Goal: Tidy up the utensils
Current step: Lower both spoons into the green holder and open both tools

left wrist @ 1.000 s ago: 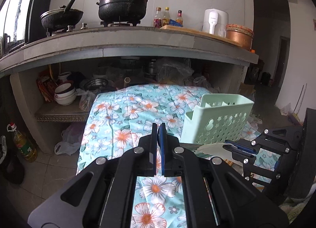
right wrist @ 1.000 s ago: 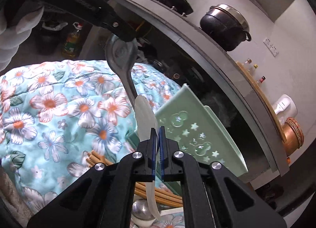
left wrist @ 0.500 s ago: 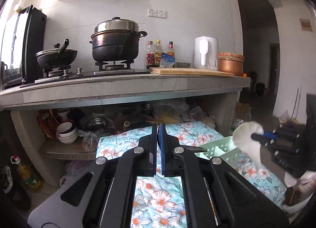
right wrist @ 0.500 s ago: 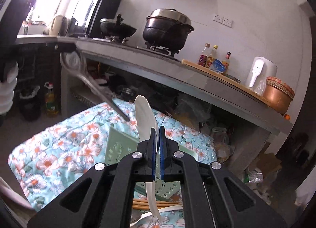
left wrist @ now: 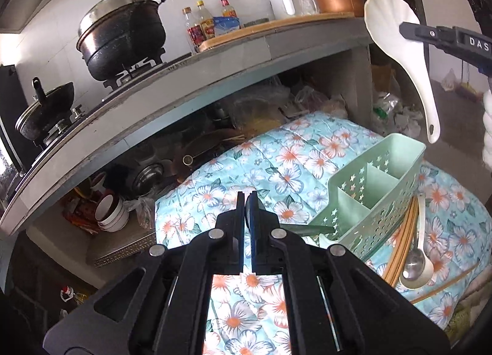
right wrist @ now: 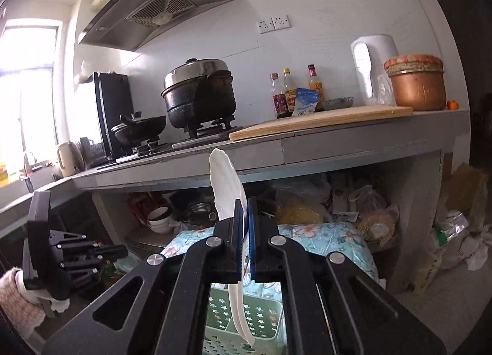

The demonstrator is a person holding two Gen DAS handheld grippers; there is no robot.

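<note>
My right gripper [right wrist: 245,225] is shut on a white plastic spoon [right wrist: 227,189], bowl up and handle hanging down over the mint-green divided basket [right wrist: 261,315]. In the left wrist view that white spoon [left wrist: 396,56] hangs high at the right in the right gripper [left wrist: 409,30], above the basket [left wrist: 384,210] on the floral cloth [left wrist: 276,170]. My left gripper [left wrist: 246,210] is shut on a metal spoon; only its dark handle [left wrist: 310,228] shows, sticking out to the right. The left gripper [right wrist: 124,252] appears low at the left in the right wrist view.
Beside the basket lie wooden chopsticks [left wrist: 399,247] and a metal ladle [left wrist: 415,265] in a white spoon. Behind runs a grey counter [left wrist: 276,56] with a black pot [left wrist: 123,35], a wok, bottles, a kettle and a copper pot. Bowls [left wrist: 110,213] sit on the shelf below.
Both grippers have risen from the cloth. The right one rolled, so the white spoon now stands bowl up over the basket. The left view has tilted, still with the metal spoon.
</note>
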